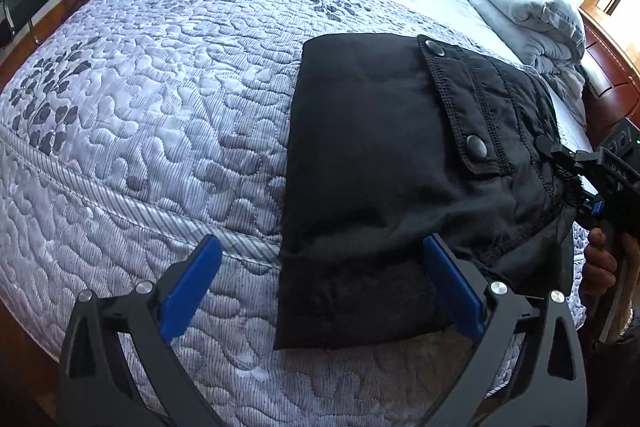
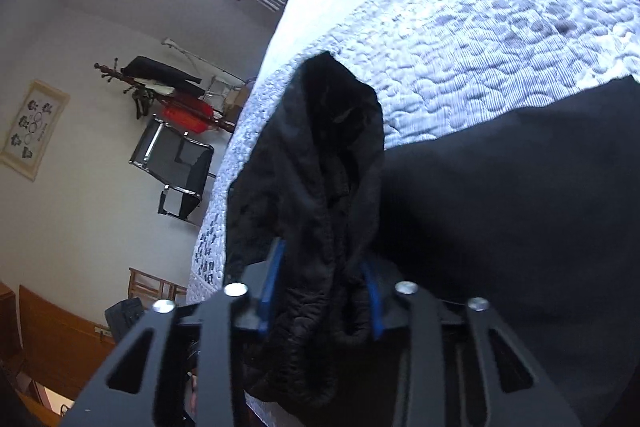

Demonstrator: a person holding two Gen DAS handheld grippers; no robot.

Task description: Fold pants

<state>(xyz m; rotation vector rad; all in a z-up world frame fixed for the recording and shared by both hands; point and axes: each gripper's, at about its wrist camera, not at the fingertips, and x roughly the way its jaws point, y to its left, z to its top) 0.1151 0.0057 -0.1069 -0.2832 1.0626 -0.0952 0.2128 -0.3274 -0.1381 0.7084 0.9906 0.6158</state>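
Black pants (image 1: pixel 384 163) lie folded in a compact rectangle on the quilted bed (image 1: pixel 160 87), a snap-button pocket flap on top. My left gripper (image 1: pixel 320 267) is open and empty, its blue pads either side of the pants' near left edge, just above the fabric. My right gripper (image 1: pixel 568 171) comes in from the right and is shut on the pants' bunched right end. In the right wrist view the right gripper (image 2: pixel 324 287) clamps a thick wad of black pants (image 2: pixel 312 187) between its blue pads; the rest of the pants spread dark to the right.
A folded pale blue duvet and pillow (image 1: pixel 524 3) sit at the bed's far right by a wooden headboard (image 1: pixel 612 75). A black chair (image 2: pixel 176 167), a coat stand with clothes (image 2: pixel 168 91) and wooden furniture (image 2: pixel 52 339) stand beyond the bed.
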